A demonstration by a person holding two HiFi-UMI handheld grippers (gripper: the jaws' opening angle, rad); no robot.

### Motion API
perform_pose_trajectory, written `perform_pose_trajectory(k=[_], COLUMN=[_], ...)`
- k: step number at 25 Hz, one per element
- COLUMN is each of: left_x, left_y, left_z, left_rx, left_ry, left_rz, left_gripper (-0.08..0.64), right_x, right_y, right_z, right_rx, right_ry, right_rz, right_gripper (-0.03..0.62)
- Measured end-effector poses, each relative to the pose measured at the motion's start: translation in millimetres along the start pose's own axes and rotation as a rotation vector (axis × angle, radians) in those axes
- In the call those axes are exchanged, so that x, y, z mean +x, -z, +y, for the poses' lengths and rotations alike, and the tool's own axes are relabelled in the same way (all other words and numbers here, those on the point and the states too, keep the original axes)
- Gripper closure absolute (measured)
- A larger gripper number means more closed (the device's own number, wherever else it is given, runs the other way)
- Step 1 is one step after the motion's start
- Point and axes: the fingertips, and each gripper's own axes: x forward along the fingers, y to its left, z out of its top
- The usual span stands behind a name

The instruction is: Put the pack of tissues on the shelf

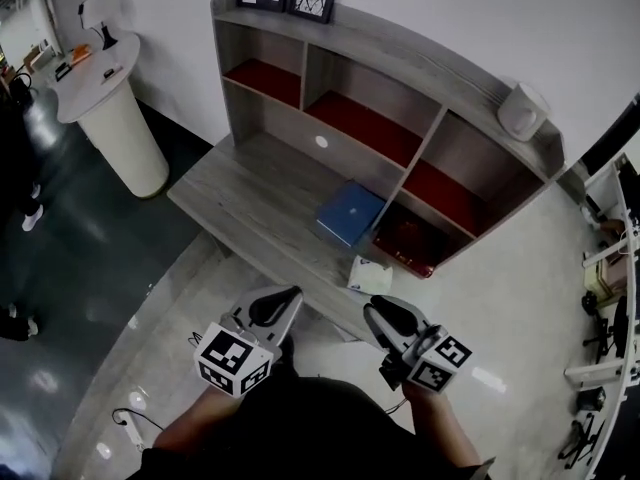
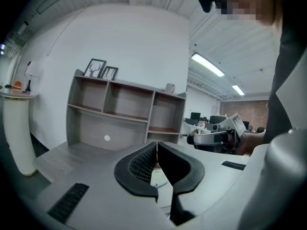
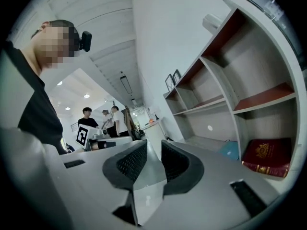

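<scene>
- Tissues [image 1: 370, 275] lie on desk [image 1: 245, 190] near its front edge, just beside blue book [image 1: 350, 213]. Not held, not on shelf [image 1: 430, 63].
- Left gripper [image 1: 288, 300]: jaws pressed together, empty. Right gripper [image 1: 380, 314]: jaws a narrow gap apart, empty. Both short of the desk.
- Risk: right gap looks too narrow for the pack, so it could shove rather than straddle.
- Risk: a shove near the edge could drop the pack to the floor.
- Risk: soft wrap, so a corner pinch may slip mid-carry.

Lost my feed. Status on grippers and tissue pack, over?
Left hand-held gripper shut, empty; right hand-held gripper slightly open, empty. White soft pack of tissues on grey wooden desk edge, not yet shelved. Flat blue book just behind it.
</scene>
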Motion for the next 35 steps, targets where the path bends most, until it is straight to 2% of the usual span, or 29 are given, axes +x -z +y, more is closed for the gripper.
perform_pose_trajectory(k=[7,14,20,25,35], left_x=[41,86,117,136,161], left_y=[-14,-10,-6,9,56], left_z=[48,68,60,56,52], left_rx=[0.026,-0.003,-0.01,-0.019,-0.033], left_ry=[0.096,0.101,0.095,0.087,0.101], left_rz=[0.018,0.041,0.033,0.046,0.119], left_gripper=[0.538,0.538,0.538,0.538,0.538], right_x=[49,51,40,30,32], right_y=[-15,-14,17,45,95], right_z=[-30,-76,-121,-152,-188], right_rx=[-0.027,-0.043,-0.097,-0.152,-0.177], right_ry=[0.054,0.1,0.107,0.12,0.123], right_rz=[-0.011,0.021,0.11,0.181,0.249], right_gripper=[0.496,0.425,0.364,0.353,0.351])
